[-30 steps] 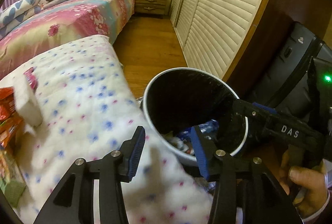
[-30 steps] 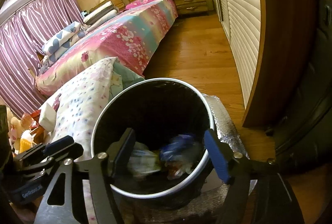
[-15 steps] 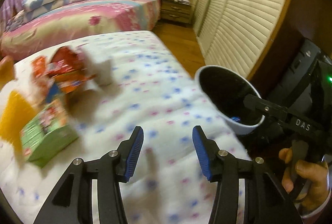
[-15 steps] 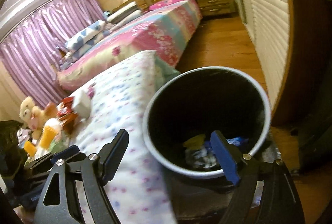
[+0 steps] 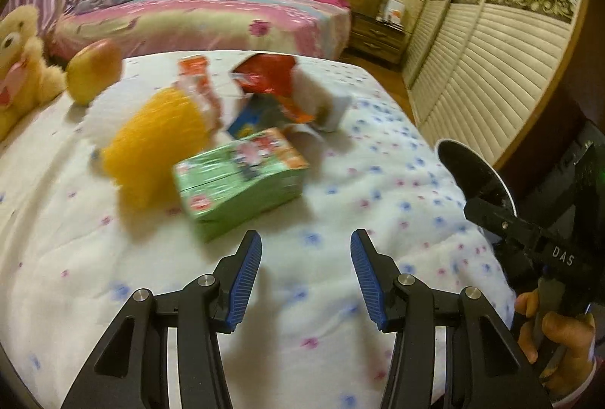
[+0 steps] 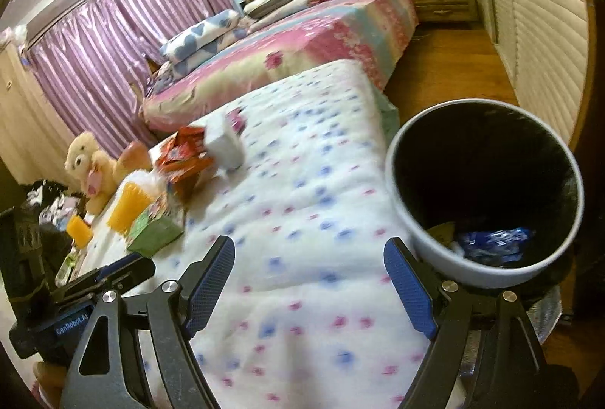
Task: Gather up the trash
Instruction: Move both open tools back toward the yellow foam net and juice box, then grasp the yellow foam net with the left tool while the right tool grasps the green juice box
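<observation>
A pile of trash lies on the dotted white blanket [image 5: 340, 295]: a green box [image 5: 242, 178], a red-orange wrapper [image 5: 264, 76], a white packet [image 5: 325, 98] and a yellow bundle [image 5: 155, 140]. My left gripper [image 5: 305, 267] is open and empty, just short of the green box. My right gripper [image 6: 309, 282] is open and empty over the blanket, with the black bin [image 6: 484, 197] at its right finger. The bin holds a blue wrapper [image 6: 495, 242]. The pile also shows in the right wrist view [image 6: 177, 159].
An apple [image 5: 94, 70] and a teddy bear [image 5: 19, 57] sit at the blanket's far left. A pink bed [image 5: 211, 19] stands behind. White louvred wardrobe doors [image 5: 491, 61] line the right side. The bin [image 5: 476, 174] stands off the blanket's right edge.
Both grippers have swung left, away from the bin and toward the trash pile. The right gripper was over the bin's mouth; the bin now sits at its right. Both stay open.
</observation>
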Action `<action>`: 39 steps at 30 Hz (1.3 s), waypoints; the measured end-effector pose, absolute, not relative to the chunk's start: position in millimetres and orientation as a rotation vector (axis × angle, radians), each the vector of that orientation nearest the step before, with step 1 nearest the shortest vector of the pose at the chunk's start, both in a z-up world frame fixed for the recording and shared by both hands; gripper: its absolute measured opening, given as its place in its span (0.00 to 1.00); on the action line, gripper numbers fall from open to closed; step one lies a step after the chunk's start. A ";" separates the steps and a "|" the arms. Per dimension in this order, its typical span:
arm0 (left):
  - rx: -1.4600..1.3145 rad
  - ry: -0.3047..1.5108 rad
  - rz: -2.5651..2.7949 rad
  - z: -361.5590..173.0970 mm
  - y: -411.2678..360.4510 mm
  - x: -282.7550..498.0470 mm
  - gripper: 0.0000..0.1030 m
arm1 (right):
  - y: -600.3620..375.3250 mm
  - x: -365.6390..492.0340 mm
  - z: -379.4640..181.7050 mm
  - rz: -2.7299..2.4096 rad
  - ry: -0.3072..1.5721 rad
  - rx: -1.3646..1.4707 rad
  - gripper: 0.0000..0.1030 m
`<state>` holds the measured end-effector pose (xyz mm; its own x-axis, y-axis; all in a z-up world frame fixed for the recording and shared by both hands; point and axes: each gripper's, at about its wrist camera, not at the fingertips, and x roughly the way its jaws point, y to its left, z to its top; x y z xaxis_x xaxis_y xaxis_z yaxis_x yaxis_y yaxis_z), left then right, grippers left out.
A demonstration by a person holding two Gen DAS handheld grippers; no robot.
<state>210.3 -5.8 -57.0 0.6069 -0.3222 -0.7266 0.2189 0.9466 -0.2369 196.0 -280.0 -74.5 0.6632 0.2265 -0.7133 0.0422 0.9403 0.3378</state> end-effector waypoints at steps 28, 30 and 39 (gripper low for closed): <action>-0.193 0.858 -0.167 -57.7 93.3 243.7 0.47 | -158.5 213.6 -85.5 0.389 0.891 0.181 0.80; -0.190 0.861 -0.174 -59.9 93.2 252.6 0.47 | -155.9 215.5 -86.1 0.395 0.894 0.175 0.80; -0.198 0.885 -0.233 -71.6 90.5 280.4 0.09 | -145.6 226.3 -87.8 0.423 0.900 0.169 0.80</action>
